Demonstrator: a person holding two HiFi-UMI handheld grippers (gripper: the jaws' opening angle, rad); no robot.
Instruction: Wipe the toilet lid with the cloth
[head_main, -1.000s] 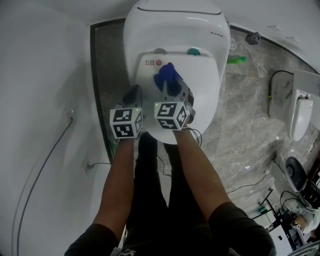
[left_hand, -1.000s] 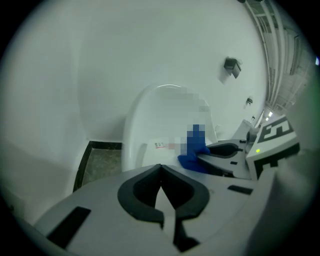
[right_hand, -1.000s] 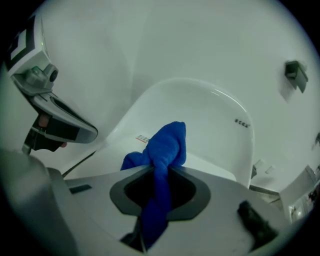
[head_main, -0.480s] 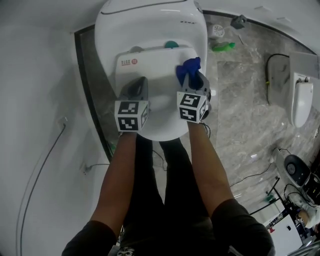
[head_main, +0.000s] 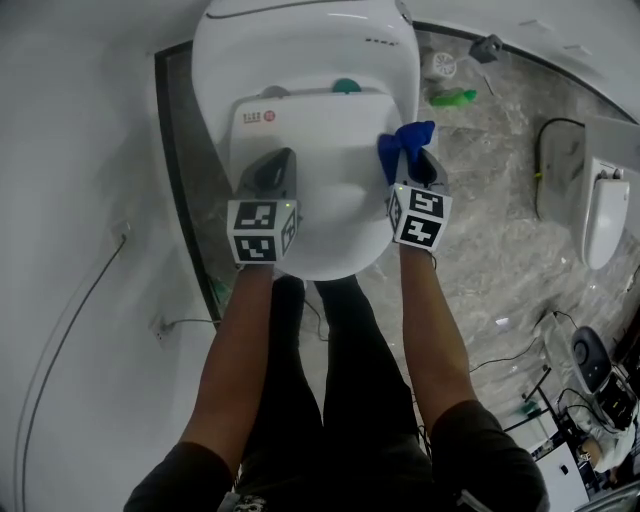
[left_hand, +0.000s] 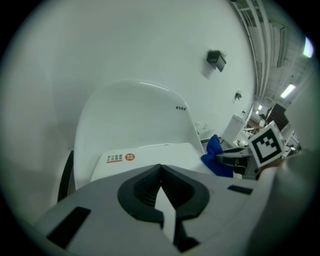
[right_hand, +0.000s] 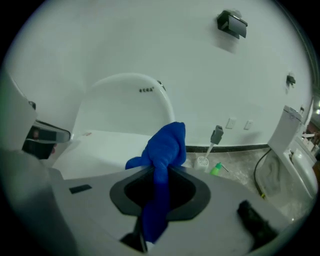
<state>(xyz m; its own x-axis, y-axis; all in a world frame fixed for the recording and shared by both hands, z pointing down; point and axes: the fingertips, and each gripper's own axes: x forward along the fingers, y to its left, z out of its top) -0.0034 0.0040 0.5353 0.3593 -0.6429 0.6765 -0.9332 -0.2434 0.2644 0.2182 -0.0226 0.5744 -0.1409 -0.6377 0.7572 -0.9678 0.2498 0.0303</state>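
Cloth (head_main: 405, 145) at toilet lid (head_main: 330, 140) edge; grn bottle (head_main: 452, 97), brush (head_main: 440, 63) on floor (head_main: 500, 200) nr.

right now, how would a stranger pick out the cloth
Find the white toilet, then the right edge of its closed lid. There the right tool is shut on the cloth, which bunches out past its tips. It is the only deep blue thing; the bottle on the floor nearby is green.
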